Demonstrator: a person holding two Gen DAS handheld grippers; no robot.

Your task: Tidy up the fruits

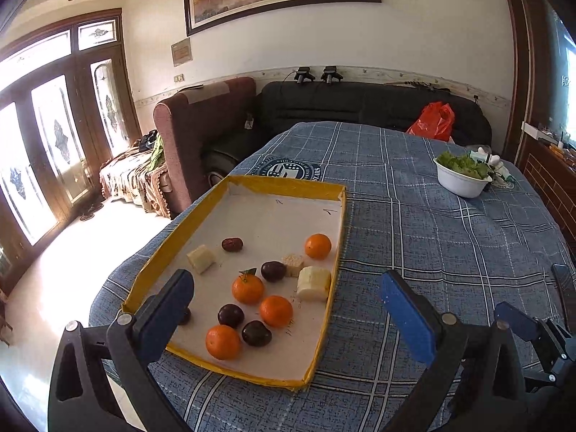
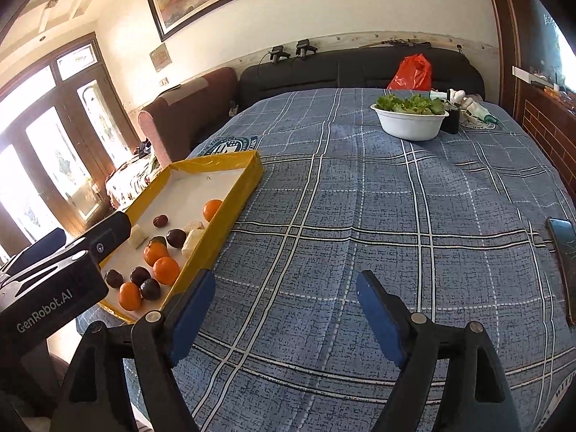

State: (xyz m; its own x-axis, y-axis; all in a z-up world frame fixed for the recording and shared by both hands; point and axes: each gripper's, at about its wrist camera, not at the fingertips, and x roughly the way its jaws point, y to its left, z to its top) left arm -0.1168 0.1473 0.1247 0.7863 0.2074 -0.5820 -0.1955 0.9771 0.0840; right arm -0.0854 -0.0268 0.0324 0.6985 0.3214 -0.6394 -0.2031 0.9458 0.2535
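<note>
A yellow-rimmed tray (image 1: pixel 252 182) with a white floor sits on the blue plaid tablecloth at the table's left side. It holds several oranges (image 1: pixel 247 288), several dark plums (image 1: pixel 256 333), a red date (image 1: pixel 232 244) and pale cut pieces (image 1: pixel 313 283). My left gripper (image 1: pixel 284 309) is open and empty, hovering over the tray's near end. My right gripper (image 2: pixel 284 306) is open and empty above bare cloth, to the right of the tray (image 2: pixel 248 180). The left gripper's body (image 2: pixel 54 288) shows at the left of the right wrist view.
A white bowl of lettuce (image 2: pixel 410 122) stands at the far right of the table, with a dark cup (image 2: pixel 450 119) and small items behind it. A black phone (image 2: pixel 565 252) lies at the right edge. A sofa with a red bag (image 2: pixel 412 72) is beyond the table.
</note>
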